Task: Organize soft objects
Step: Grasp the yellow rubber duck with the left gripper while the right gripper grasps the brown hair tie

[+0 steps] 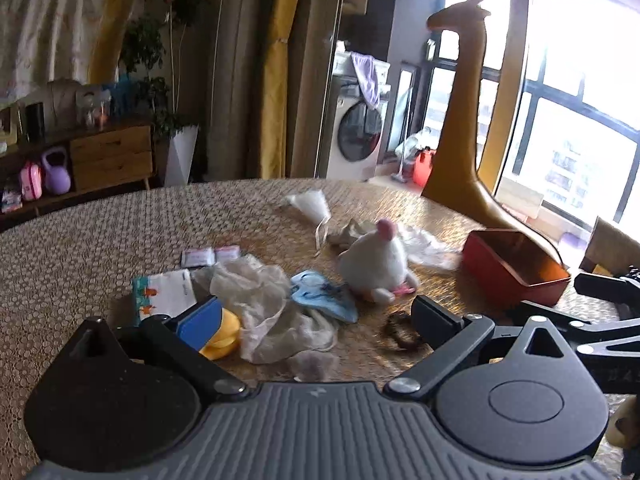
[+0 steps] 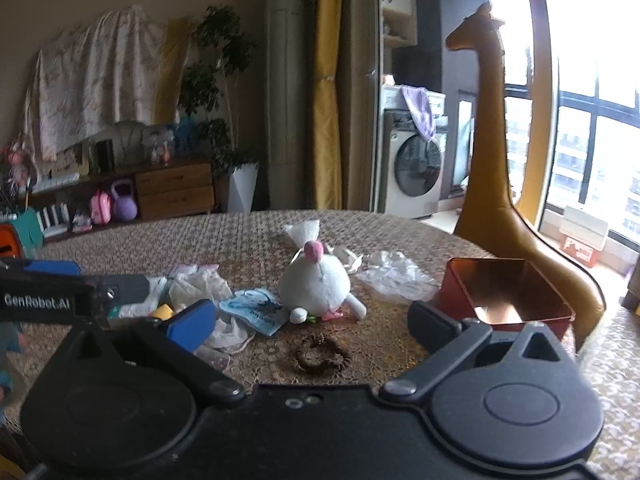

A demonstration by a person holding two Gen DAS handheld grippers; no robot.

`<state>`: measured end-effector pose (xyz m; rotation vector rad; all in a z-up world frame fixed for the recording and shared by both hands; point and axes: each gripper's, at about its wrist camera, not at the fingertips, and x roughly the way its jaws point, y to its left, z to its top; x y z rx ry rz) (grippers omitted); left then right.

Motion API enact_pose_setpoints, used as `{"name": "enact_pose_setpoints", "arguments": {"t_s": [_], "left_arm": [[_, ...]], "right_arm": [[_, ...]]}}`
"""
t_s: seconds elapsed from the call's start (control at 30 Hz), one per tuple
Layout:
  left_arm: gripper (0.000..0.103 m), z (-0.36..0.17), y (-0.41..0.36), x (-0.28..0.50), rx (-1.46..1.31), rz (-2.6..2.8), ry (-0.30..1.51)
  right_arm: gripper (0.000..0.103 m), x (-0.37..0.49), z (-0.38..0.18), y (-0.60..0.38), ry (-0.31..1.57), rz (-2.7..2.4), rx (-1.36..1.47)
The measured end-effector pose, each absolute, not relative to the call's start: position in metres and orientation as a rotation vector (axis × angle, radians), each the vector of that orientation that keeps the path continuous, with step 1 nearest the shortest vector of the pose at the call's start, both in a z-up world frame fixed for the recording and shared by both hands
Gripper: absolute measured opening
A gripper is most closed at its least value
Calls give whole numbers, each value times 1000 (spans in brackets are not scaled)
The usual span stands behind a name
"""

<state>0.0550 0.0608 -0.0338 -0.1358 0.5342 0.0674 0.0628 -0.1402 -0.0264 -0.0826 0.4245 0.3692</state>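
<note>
A white plush toy with a pink top (image 1: 376,264) (image 2: 316,284) lies mid-table. Beside it lie a blue printed pouch (image 1: 320,294) (image 2: 256,312), crumpled clear plastic bags (image 1: 264,300) (image 2: 394,272), a yellow soft toy (image 1: 224,334) and a brown hair tie (image 1: 402,330) (image 2: 320,356). A red box (image 1: 516,270) (image 2: 504,292) stands open at the right. My left gripper (image 1: 316,316) is open and empty above the pile. My right gripper (image 2: 312,322) is open and empty, in front of the plush, above the hair tie.
A round table with a patterned cloth (image 1: 80,240) (image 2: 240,240) holds a tissue pack (image 1: 164,294), small sachets (image 1: 210,256) and a tied white bag (image 1: 310,204) (image 2: 302,232). A tall giraffe figure (image 1: 460,120) (image 2: 488,160) stands behind the box.
</note>
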Motion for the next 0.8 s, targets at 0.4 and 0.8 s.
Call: {"name": "enact_pose_setpoints", "arguments": {"t_s": [0.4, 0.8], "left_arm": [[102, -90, 139, 109, -174, 245, 678], [100, -143, 163, 127, -128, 287, 786]], "right_arm": [[95, 136, -67, -130, 571, 433, -219], [82, 194, -129, -102, 730, 452, -247]]}}
